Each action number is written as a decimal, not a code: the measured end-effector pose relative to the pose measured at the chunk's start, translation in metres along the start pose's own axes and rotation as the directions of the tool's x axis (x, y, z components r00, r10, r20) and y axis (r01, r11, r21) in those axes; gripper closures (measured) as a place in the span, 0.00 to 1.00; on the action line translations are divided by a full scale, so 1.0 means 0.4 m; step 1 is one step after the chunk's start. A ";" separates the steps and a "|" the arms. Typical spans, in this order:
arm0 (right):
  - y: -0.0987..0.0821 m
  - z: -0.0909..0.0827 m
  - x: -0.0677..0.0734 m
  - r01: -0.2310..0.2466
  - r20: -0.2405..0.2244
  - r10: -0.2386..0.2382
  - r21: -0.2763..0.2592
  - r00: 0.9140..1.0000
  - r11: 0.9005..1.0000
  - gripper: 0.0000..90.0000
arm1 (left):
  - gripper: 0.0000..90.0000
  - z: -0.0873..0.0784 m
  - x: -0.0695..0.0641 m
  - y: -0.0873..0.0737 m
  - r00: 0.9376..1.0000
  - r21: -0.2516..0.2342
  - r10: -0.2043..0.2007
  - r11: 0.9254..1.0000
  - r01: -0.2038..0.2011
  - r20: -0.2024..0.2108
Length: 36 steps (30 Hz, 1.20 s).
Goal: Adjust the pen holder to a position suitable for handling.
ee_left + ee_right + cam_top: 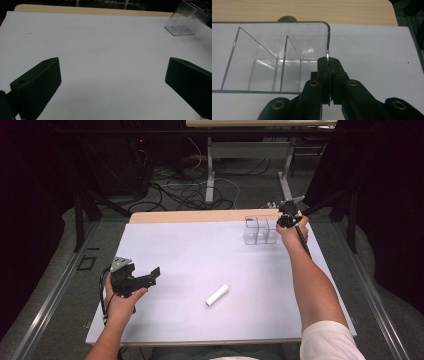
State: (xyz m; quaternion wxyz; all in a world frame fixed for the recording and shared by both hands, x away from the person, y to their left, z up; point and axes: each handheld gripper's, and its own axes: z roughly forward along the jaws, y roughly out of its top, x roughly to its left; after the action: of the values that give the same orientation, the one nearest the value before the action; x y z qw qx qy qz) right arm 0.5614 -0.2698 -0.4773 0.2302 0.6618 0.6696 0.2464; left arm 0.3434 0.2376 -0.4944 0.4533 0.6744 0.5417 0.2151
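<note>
Right gripper (329, 62) clamped on clear organizer's (274, 55) wall

Clear plastic organiser box (258, 231) — open-topped, see-through, split by thin clear dividers into compartments, all empty as far as can be seen. Stands upright on the white sheet at the far right of the table, close to the wooden edge strip. Rounded corners on the rim. Its right-hand end wall (327, 50) is pinched at the rim between the two black jaws of the right gripper (329, 65), one jaw inside the box, one outside. Base appears flat on the sheet; a slight lift cannot be ruled out
</note>
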 end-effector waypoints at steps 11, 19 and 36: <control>-0.001 -0.006 0.011 -0.037 0.032 0.037 0.011 0.999 0.999 0.99 | 0.00 0.002 0.002 0.000 1.000 0.002 0.000 1.000 0.000 0.001; -0.015 -0.033 0.029 -0.038 0.025 0.037 0.058 0.999 0.998 0.99 | 0.00 0.011 0.000 0.001 1.000 0.008 0.005 1.000 -0.005 0.008; -0.124 -0.141 0.053 0.013 -0.041 -0.008 0.110 0.999 0.994 0.99 | 0.00 0.027 -0.009 0.006 0.999 0.023 0.027 0.999 -0.028 0.028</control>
State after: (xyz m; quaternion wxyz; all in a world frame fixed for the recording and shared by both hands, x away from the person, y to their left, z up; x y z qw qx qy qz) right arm 0.4868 -0.2500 -0.4648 0.1808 0.6648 0.6903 0.2212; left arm 0.3520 0.2303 -0.4970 0.4499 0.6899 0.5286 0.2058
